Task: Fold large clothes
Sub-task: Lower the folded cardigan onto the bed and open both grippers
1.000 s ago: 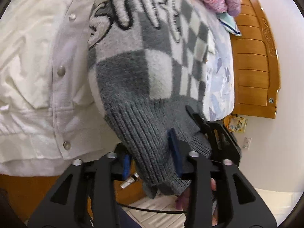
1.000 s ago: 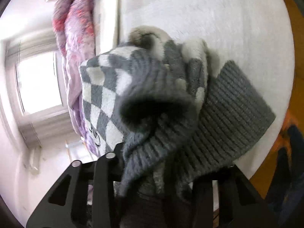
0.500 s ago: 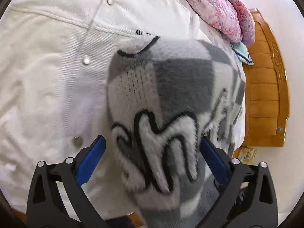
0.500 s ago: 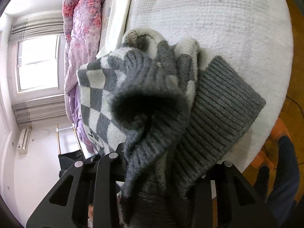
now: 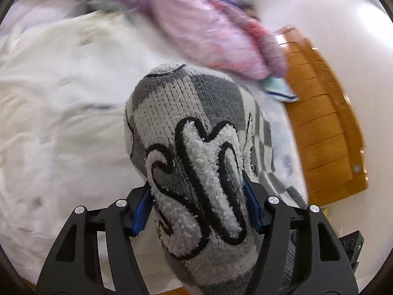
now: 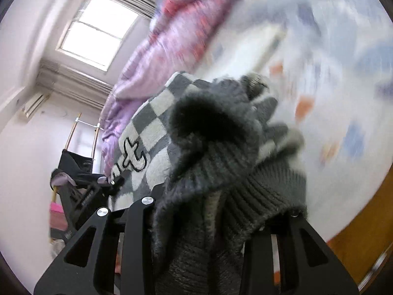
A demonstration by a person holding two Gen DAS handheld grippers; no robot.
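Observation:
A grey and white checked knit sweater [image 5: 186,113] with fuzzy black-outlined letters fills the middle of the left wrist view. My left gripper [image 5: 196,204] is shut on a thick fold of it, blue pads pressing both sides. In the right wrist view the same sweater [image 6: 152,132] hangs bunched, with its dark grey ribbed hem [image 6: 265,194] in front. My right gripper [image 6: 211,211] is shut on that bunched ribbed part; its fingertips are hidden by the fabric. The other gripper [image 6: 98,184] shows at the left, holding the far edge.
A white garment [image 5: 61,103] lies spread on the bed. A pink-purple quilt [image 5: 208,29] lies along the far side, also in the right wrist view [image 6: 172,39]. A wooden bed board [image 5: 326,127] stands at the right. A window [image 6: 98,29] is beyond.
My left gripper opened around the sweater half a second ago and has now closed on the lettered fold. Both grippers have lifted and swung; the background is blurred.

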